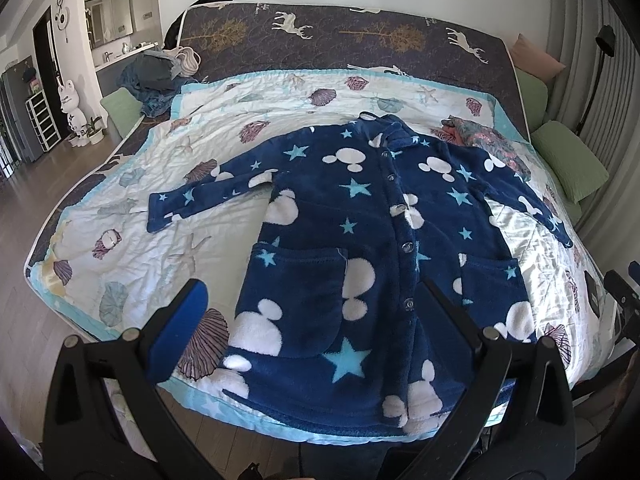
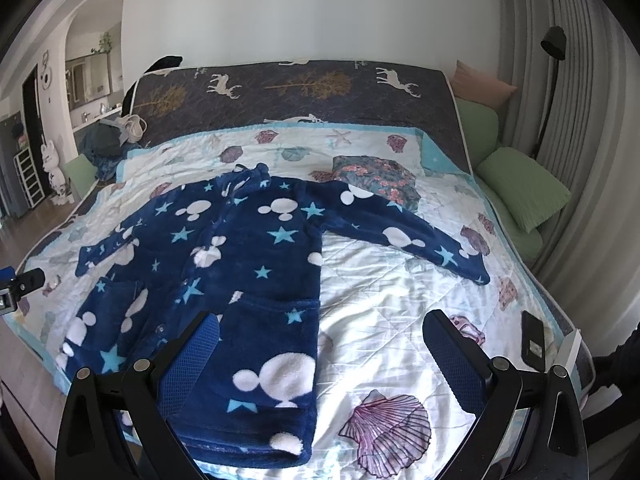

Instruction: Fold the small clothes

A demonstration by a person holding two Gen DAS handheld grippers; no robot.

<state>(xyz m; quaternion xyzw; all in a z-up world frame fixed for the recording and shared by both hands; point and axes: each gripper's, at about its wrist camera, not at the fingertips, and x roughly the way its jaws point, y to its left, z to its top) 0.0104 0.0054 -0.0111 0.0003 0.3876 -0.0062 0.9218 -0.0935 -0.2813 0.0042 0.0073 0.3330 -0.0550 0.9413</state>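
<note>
A small navy fleece robe [image 1: 360, 240] [image 2: 224, 264] with white mouse heads and light blue stars lies flat and buttoned on the bed, sleeves spread out to both sides. My left gripper [image 1: 312, 296] hovers open above the robe's lower hem, its fingers wide apart and empty. My right gripper [image 2: 320, 332] is open too, above the robe's right hem edge and the bare quilt beside it. A folded floral garment [image 1: 484, 136] [image 2: 376, 180] rests near the robe's right shoulder.
The shell-print quilt [image 1: 132, 208] [image 2: 400, 280] covers a mattress with a deer pattern. A black phone [image 2: 533, 340] lies near the bed's right edge. Green cushions [image 2: 520, 192] line the right side. A heap of clothes [image 1: 156, 76] sits at the far left corner.
</note>
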